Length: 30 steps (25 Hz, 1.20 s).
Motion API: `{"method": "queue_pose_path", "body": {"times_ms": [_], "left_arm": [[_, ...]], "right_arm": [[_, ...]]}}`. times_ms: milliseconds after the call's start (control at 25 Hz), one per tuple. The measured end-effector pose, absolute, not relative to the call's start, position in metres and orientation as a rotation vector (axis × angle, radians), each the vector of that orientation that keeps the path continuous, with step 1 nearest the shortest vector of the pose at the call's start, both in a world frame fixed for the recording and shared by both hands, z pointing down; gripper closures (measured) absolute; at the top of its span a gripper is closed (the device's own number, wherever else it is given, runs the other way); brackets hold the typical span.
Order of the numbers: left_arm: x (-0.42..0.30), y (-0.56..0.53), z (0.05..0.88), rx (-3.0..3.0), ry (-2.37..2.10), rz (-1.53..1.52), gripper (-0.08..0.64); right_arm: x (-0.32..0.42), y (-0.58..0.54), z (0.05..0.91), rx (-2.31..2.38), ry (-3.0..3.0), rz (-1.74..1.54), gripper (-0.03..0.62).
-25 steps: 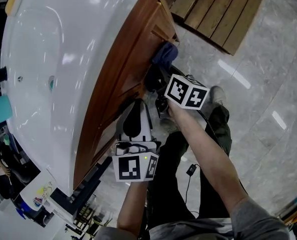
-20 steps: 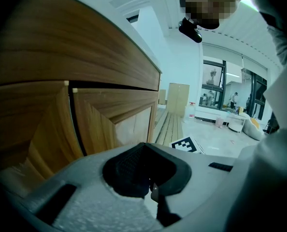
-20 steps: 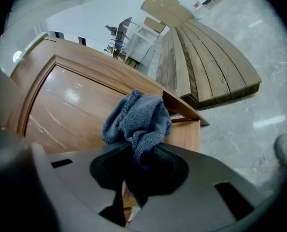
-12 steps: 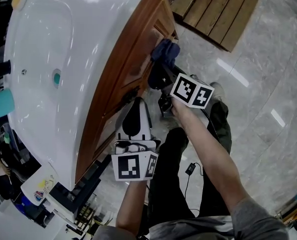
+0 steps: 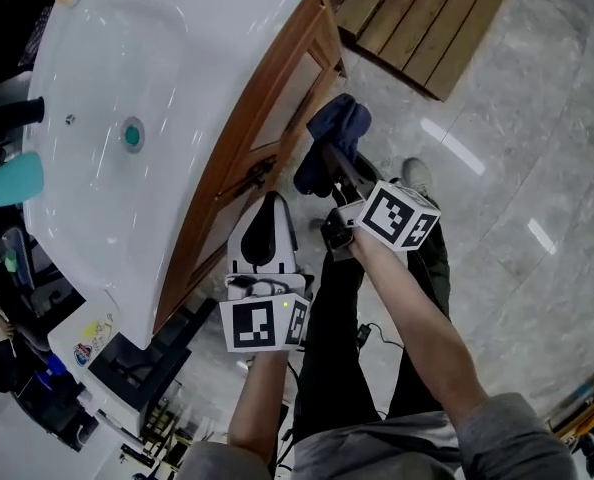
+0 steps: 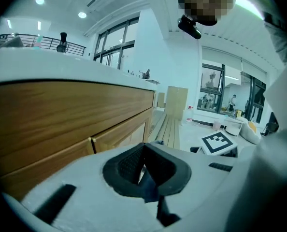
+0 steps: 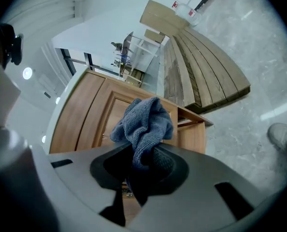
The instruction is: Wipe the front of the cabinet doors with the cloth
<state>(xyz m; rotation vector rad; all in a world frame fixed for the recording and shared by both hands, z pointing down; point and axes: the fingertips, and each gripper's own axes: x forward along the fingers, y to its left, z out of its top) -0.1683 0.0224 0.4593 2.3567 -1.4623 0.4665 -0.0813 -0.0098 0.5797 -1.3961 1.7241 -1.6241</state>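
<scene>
The cloth (image 7: 146,124) is pinched between the jaws of the right gripper (image 7: 141,164), which are clamped on it, and it bunches out past the tips (blue, crumpled). Just beyond it stand the doors (image 7: 97,115); I cannot tell whether they touch. The left gripper (image 6: 143,170), jaws closed, sits to the right gripper's left, doors ahead and to its left. A basin (image 5: 127,88) tops them.
</scene>
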Motion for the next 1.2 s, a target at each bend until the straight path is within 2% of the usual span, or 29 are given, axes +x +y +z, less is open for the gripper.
{"method": "queue_pose_path", "body": {"times_ms": [360,640,1200], "left_arm": [[-0.171,0.027,0.425,2.336,-1.540,0.438,0.552],[-0.186,0.033,0.427,2.305,-1.582,0.451,0.552],[-0.212,0.035,0.426,2.295,-1.623,0.482,0.552]], "right_arm": [[-0.079,0.006,0.511,-1.300,1.764,-1.582,0.517],[-0.107,-0.003,0.478,-1.177,1.841,-1.536,0.517],[-0.169,-0.022,0.476,-1.035,1.881,-1.553,0.517]]}}
